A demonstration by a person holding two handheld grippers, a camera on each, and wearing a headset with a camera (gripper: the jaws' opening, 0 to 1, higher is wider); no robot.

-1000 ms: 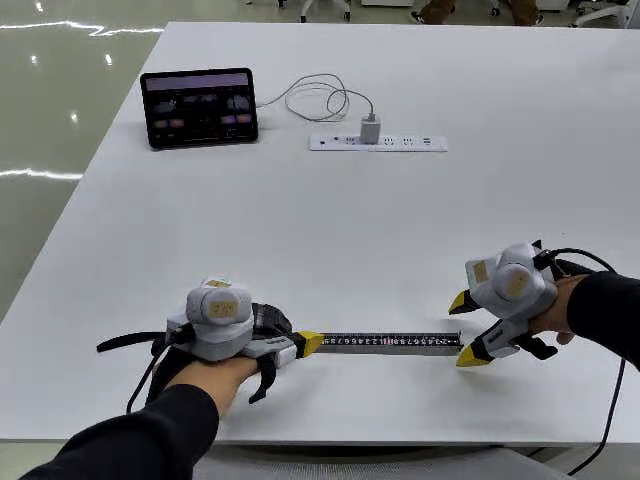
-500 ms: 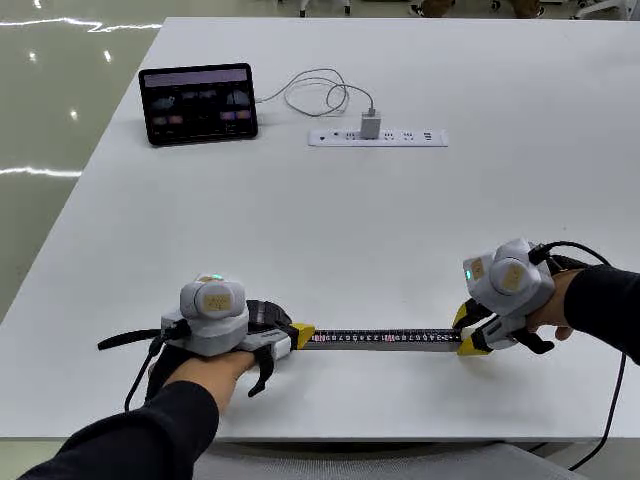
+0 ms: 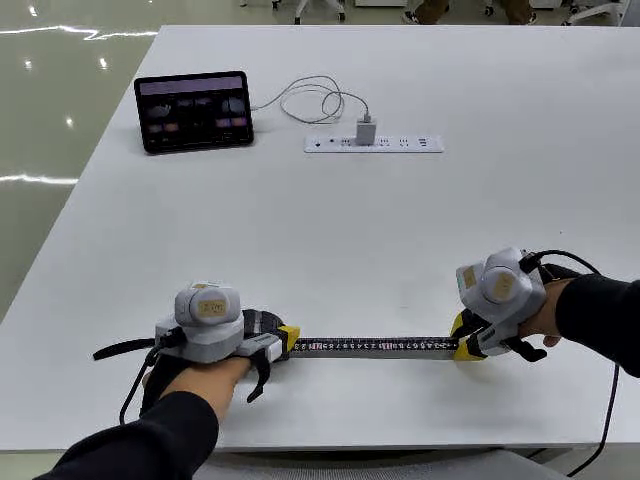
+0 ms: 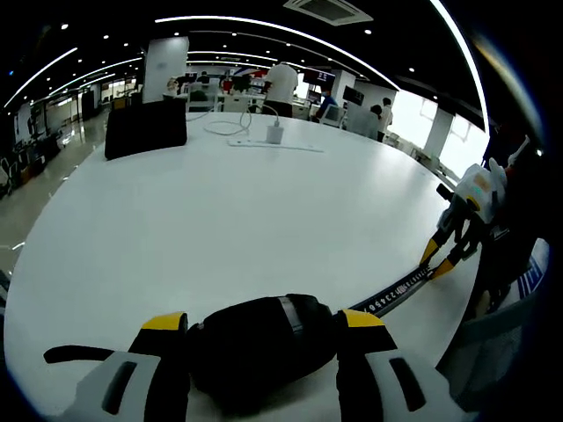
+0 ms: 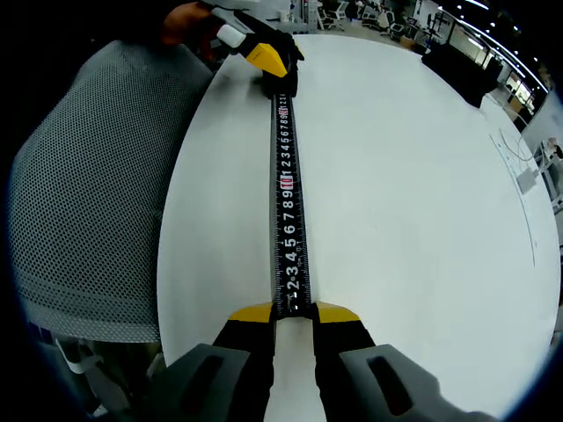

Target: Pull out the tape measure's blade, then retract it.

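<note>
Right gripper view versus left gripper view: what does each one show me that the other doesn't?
Right gripper view: readable numbers printed on the blade, its tip pinched by the right gripper. Left gripper view: the black tape measure case clamped by the left gripper. Both: the blade stretched across the white table, the opposite gripper at its far end.

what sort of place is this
Likely an open-plan office or lab: a big white table with a tablet and power strip, glossy floor, long ceiling light strips.

A tablet (image 3: 194, 110) stands left of a power strip (image 3: 373, 144) on the table (image 3: 400, 230).
</note>
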